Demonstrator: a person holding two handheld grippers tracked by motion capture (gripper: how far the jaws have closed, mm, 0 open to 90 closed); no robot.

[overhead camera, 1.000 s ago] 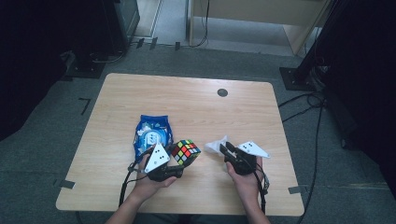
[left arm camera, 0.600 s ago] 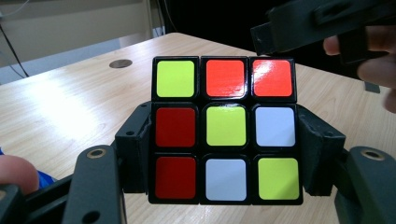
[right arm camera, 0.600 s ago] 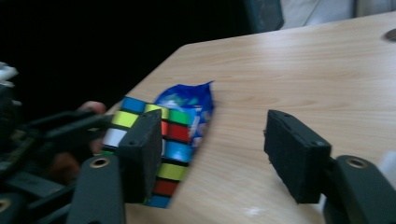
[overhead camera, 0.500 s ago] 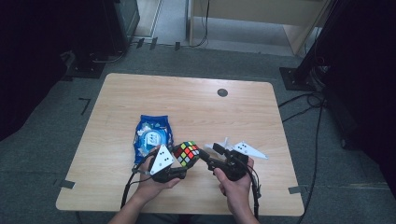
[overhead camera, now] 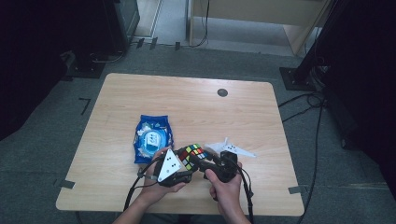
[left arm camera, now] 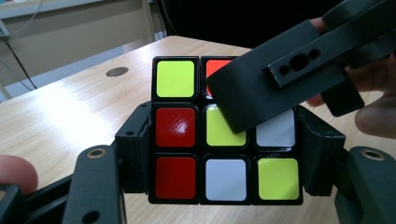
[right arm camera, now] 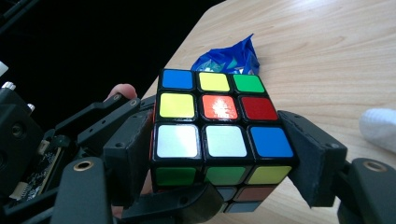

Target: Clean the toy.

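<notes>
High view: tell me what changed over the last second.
The right gripper swung in from the table's right part to the Rubik's cube; its jaws have just been opening, then closing a little, and now straddle the cube's end layer. The left gripper kept the cube clamped in place. The blue packet and white scrap stayed put.

Both forearms reach in from the near edge, the left gripper (overhead camera: 187, 164) and right gripper (overhead camera: 201, 161) meeting, jaws clamped crosswise.
</notes>
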